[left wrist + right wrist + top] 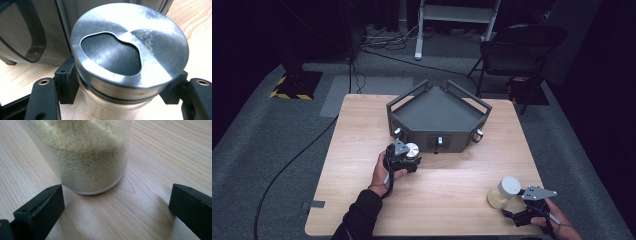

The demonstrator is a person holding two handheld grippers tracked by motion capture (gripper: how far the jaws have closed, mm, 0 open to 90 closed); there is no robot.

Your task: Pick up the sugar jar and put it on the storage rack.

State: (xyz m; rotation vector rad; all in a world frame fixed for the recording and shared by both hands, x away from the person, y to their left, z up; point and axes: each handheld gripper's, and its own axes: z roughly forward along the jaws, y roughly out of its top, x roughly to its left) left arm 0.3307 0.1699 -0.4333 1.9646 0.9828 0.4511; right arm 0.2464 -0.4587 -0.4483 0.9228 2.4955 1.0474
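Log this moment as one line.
left gripper: shut on steel-lidded shaker jar | right gripper: open beside clear grain-filled jar | wooden table

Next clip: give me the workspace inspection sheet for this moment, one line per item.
Surface: light wooden table, bare around the items.
Job's things: metal-lidded jar held near the grey cabinet; clear jar of pale grains standing upright at the table's right front; grey angled cabinet with knobbed drawers at the far middle.
Clutter: nothing seen.
Grippers: left gripper shut on the metal-lidded jar below its lid; right gripper open, jaws just short of the grain jar.
Cables: black cable across the carpet at left.
Surroundings: grey carpet, folding chair, white stand leg, dark room.
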